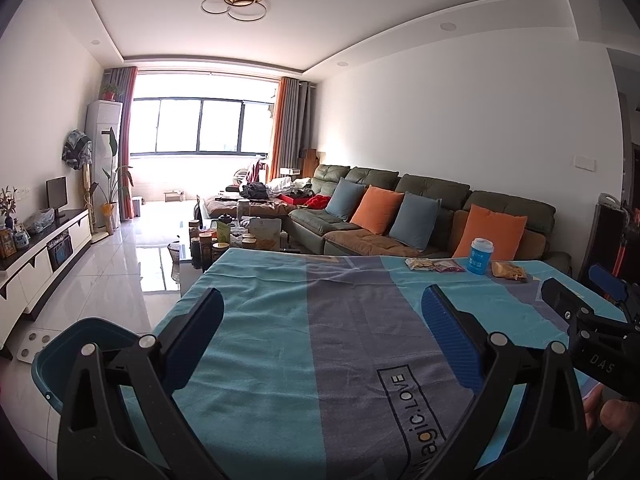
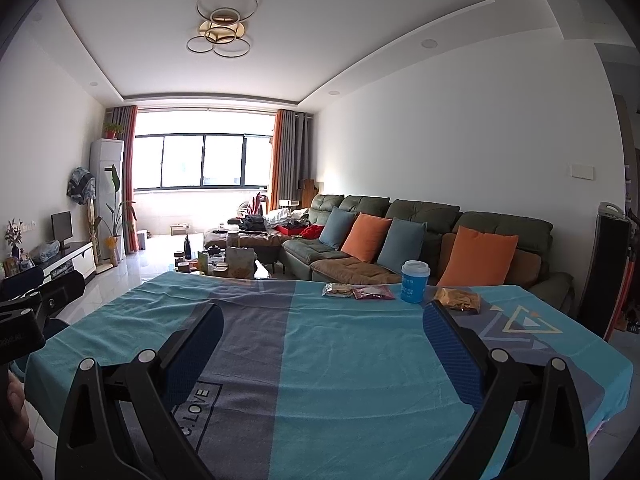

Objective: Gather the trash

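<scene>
A table under a teal and grey cloth fills the foreground. At its far right edge lie a pale snack wrapper, a red-purple wrapper, a blue paper cup with a white lid standing upright, and a golden-brown wrapper. My left gripper is open above the near cloth, empty. My right gripper is open too, well short of the trash. A teal bin stands by the table's left side.
A green sofa with orange and blue cushions runs behind the table. A coffee table crowded with jars and boxes stands beyond the far edge. A white TV cabinet lines the left wall. A black upright object stands at the right.
</scene>
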Action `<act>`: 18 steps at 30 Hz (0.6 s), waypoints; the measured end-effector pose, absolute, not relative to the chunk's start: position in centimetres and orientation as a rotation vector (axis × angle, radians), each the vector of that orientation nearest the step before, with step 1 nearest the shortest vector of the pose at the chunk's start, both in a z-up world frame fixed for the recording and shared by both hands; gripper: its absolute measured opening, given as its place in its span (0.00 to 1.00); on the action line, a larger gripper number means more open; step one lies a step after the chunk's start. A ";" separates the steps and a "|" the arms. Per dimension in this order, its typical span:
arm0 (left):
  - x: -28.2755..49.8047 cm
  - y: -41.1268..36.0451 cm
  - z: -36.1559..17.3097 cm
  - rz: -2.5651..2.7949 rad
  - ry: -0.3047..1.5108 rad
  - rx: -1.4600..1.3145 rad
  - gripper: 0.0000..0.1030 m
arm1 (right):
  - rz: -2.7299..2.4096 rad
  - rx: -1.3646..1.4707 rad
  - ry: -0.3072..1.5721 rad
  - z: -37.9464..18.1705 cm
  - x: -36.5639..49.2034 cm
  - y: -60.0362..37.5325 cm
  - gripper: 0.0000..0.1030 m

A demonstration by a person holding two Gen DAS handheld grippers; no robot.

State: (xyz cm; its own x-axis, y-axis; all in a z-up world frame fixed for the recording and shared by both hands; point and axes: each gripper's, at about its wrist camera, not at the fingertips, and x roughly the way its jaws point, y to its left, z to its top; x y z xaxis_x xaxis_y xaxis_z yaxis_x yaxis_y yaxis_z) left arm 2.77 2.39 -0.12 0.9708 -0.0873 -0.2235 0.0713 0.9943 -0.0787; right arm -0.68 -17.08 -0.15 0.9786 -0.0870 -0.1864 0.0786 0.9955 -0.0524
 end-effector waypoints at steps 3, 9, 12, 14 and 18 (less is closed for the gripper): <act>2.8 2.4 -0.1 -0.081 0.228 -0.072 0.95 | -0.085 -0.045 0.190 -0.1 -0.8 -17.2 0.94; 2.6 2.5 -0.3 -0.083 0.222 -0.077 0.95 | -0.085 -0.047 0.198 -0.2 -0.7 -17.2 0.94; 2.4 2.3 -0.3 -0.076 0.214 -0.069 0.95 | -0.086 -0.048 0.201 -0.2 -0.6 -17.2 0.94; 2.3 2.3 -0.3 -0.075 0.208 -0.071 0.95 | -0.087 -0.049 0.204 -0.2 -0.5 -17.3 0.94; 2.4 2.1 -0.4 -0.073 0.211 -0.066 0.95 | -0.087 -0.053 0.207 -0.2 -0.3 -17.1 0.94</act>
